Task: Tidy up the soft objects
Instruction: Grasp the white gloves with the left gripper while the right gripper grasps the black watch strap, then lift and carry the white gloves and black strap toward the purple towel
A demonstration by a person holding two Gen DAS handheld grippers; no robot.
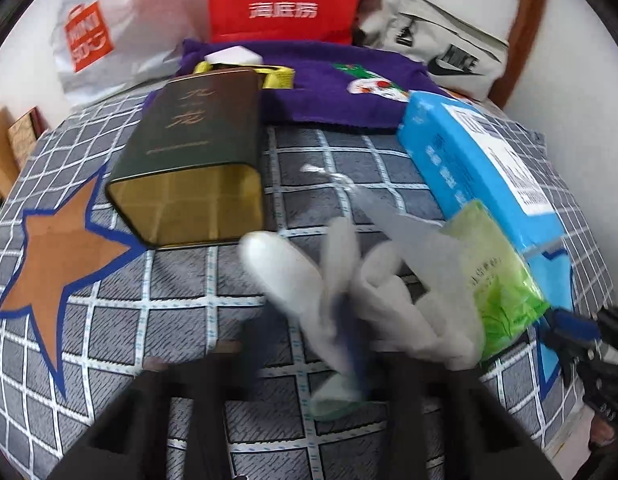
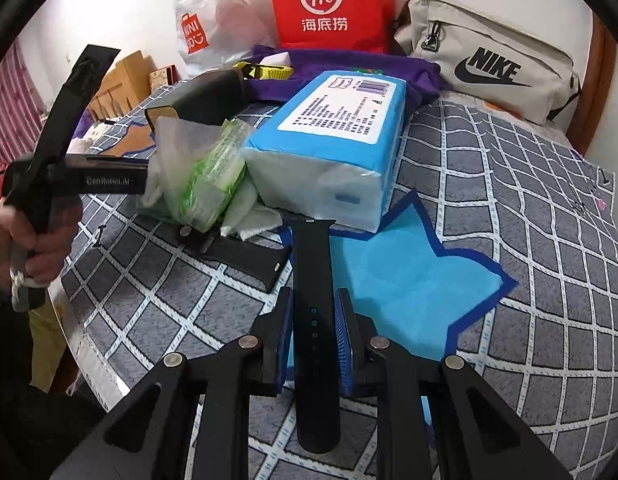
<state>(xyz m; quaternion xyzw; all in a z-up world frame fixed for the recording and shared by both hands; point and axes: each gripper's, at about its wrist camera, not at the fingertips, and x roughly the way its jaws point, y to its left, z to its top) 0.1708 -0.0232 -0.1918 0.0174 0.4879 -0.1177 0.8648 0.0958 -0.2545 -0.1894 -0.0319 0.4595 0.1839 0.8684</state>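
In the left wrist view my left gripper (image 1: pixel 345 332) is blurred and shut on a crumpled white tissue (image 1: pixel 305 276) that bunches up around its fingers. A green wet-wipe pack (image 1: pixel 497 280) lies just right of it, against a blue tissue pack (image 1: pixel 481 168). In the right wrist view my right gripper (image 2: pixel 313 300) is shut on a black watch strap (image 2: pixel 313 264), which runs lengthwise between the blue pads. A second strap piece (image 2: pixel 249 256) lies on the bed beside the wipe pack (image 2: pixel 213 172). The left gripper (image 2: pixel 147 178), held by a hand (image 2: pixel 33 240), meets the tissue (image 2: pixel 165 148) there.
A dark green tin (image 1: pixel 197 152) lies on the checked bedcover (image 1: pixel 317 160), with a purple towel (image 1: pixel 349 92) behind it. A red paper bag (image 1: pixel 283 0), a white plastic bag (image 1: pixel 93 32) and a grey Nike bag (image 2: pixel 493 64) line the back wall. Orange star patch (image 1: pixel 57 264); blue star patch (image 2: pixel 409 280).
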